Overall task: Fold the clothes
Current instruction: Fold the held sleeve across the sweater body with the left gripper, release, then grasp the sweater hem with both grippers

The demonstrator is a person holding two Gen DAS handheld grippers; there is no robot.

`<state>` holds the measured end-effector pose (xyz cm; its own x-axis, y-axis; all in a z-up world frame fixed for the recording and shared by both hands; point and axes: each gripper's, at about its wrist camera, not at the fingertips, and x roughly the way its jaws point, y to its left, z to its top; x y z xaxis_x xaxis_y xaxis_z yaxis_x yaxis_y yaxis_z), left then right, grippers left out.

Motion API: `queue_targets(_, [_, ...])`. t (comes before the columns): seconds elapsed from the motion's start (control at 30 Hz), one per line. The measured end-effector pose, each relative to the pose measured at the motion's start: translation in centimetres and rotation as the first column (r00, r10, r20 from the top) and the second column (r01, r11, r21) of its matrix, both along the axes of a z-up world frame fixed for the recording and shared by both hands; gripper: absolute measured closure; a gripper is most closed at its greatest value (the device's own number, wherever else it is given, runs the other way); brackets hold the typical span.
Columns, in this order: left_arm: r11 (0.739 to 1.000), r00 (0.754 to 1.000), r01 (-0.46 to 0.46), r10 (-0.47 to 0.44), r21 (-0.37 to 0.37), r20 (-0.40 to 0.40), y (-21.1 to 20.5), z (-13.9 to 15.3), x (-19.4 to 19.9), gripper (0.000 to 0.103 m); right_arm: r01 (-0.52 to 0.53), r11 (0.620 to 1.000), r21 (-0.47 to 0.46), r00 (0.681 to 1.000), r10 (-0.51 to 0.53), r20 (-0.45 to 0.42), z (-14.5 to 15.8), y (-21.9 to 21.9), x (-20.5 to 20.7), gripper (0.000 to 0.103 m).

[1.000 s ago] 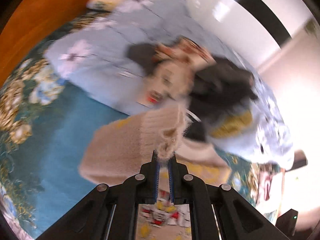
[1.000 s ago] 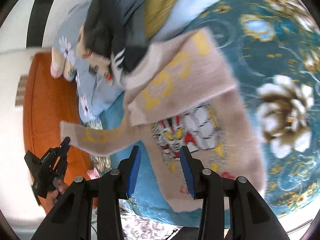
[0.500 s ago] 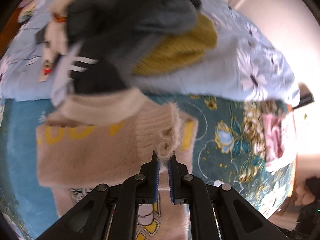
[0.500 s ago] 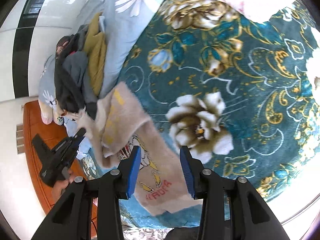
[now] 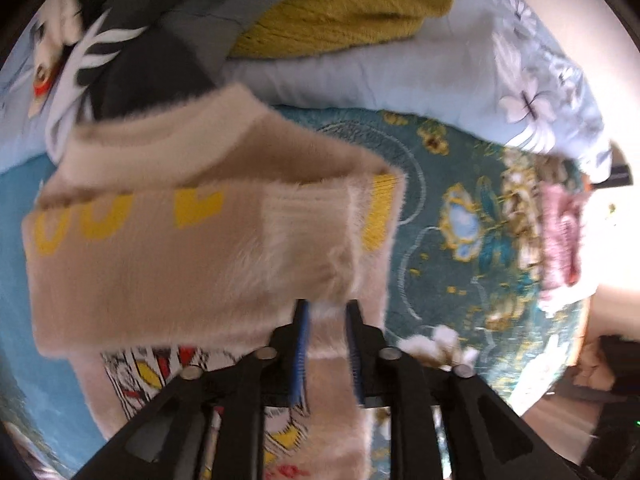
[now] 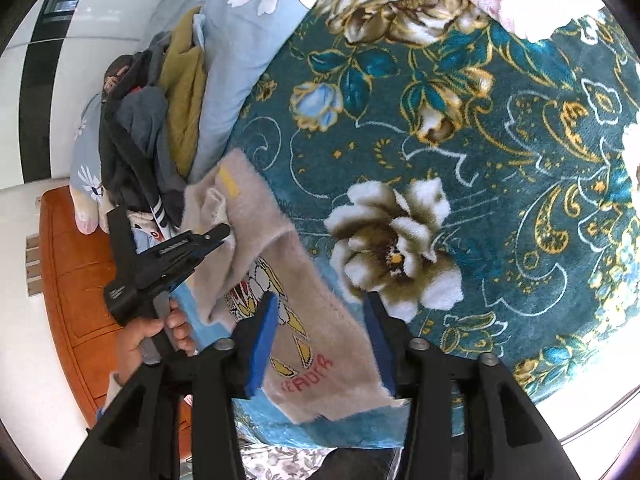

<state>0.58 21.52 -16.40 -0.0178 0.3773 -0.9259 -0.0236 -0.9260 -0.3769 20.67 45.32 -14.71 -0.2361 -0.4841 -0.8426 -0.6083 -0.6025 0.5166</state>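
Observation:
A fuzzy beige sweater [image 5: 160, 264] with yellow letters and a cartoon print lies on the teal floral bedspread [image 6: 500, 152]. One sleeve is folded across its body, and the ribbed cuff [image 5: 308, 236] ends at my left gripper [image 5: 326, 310]. That gripper's jaws are opening; cuff fluff sits between the blue pads, which no longer press it. In the right wrist view a hand [image 6: 144, 332] holds the left gripper [image 6: 222, 234] over the folded sleeve. My right gripper [image 6: 320, 312] hovers over the sweater's lower part [image 6: 316, 344], jaws opening, pads clear of the fabric.
Beyond the sweater is a pile of clothes: a mustard knit [image 5: 344, 12] and dark garments [image 5: 140, 48] on a pale blue flowered quilt [image 5: 460, 76]. A pink garment [image 5: 560, 232] lies at the bed's right. An orange wooden surface [image 6: 76, 280] borders the bed.
My left gripper carried the cuff across the sweater and down onto it, then its jaws parted. The right gripper swung toward the sweater's lower part and widened a little.

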Motion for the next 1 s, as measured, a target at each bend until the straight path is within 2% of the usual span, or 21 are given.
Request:
queue_targets(0.03, [1.000, 1.000, -0.019, 0.019, 0.019, -0.011, -1.1, 0.6, 0.5, 0.066, 0.005, 1.000, -0.009, 1.000, -0.005, 0.000, -0.1, -0.2, -0.1, 0.055])
queue_targets(0.13, [0.995, 0.997, -0.074, 0.076, 0.065, -0.030, -4.3, 2.4, 2.5, 0.056, 0.012, 0.999, -0.036, 1.000, -0.013, -0.009, -0.3, -0.9, -0.5, 0.055])
queue_targets(0.23, [0.985, 0.986, -0.149, 0.154, 0.082, -0.061, -8.9, 4.1, 6.1, 0.044, -0.006, 0.997, -0.070, 1.000, 0.004, -0.023, -0.4, -2.1, -1.6, 0.055])
queue_targets(0.33, [0.969, 0.962, -0.240, 0.246, 0.065, -0.121, -13.8, 5.6, 10.3, 0.033, -0.061, 0.994, -0.089, 0.998, 0.059, -0.024, -0.8, -3.6, -3.0, 0.055])
queue_targets(0.4, [0.953, 0.945, -0.301, 0.302, 0.032, -0.121, -17.0, 6.0, 13.1, 0.024, -0.117, 0.989, -0.093, 0.993, 0.115, -0.023, -1.2, -4.9, -3.9, 0.055])
queue_targets(0.5, [0.929, 0.926, -0.369, 0.366, -0.024, -0.090, -20.5, 5.7, 16.4, 0.022, -0.226, 0.971, -0.083, 0.974, 0.226, -0.006, -1.9, -6.8, -5.1, 0.055])
queue_targets(0.6, [0.888, 0.893, -0.449, 0.446, -0.095, -0.056, -23.5, 4.6, 19.8, 0.022, -0.367, 0.929, -0.037, 0.930, 0.368, 0.009, -2.2, -9.1, -6.0, 0.055])
queue_targets(0.67, [0.855, 0.869, -0.491, 0.493, -0.170, -0.032, -24.9, 3.5, 21.8, 0.022, -0.440, 0.898, -0.010, 0.898, 0.440, 0.010, -2.1, -10.3, -5.9, 0.055])
queue_targets(0.8, [0.812, 0.846, -0.530, 0.526, -0.245, -0.088, -26.2, 2.8, 25.1, 0.022, -0.563, 0.826, 0.043, 0.827, 0.561, 0.045, -2.6, -12.3, -4.9, 0.054])
queue_targets(0.83, [0.802, 0.839, -0.541, 0.533, -0.253, -0.105, -26.4, 2.8, 25.8, 0.022, -0.576, 0.816, 0.052, 0.817, 0.574, 0.054, -2.7, -12.5, -4.6, 0.054])
queue_targets(0.9, [0.798, 0.835, -0.550, 0.535, -0.248, -0.129, -26.7, 2.3, 26.7, 0.022, -0.601, 0.796, 0.075, 0.799, 0.596, 0.074, -3.3, -13.1, -3.7, 0.053])
queue_targets(1.0, [0.832, 0.869, -0.494, 0.482, -0.251, -0.115, -26.3, 0.6, 26.9, 0.022, -0.610, 0.783, 0.122, 0.792, 0.603, 0.092, -3.9, -13.5, -2.4, 0.051])
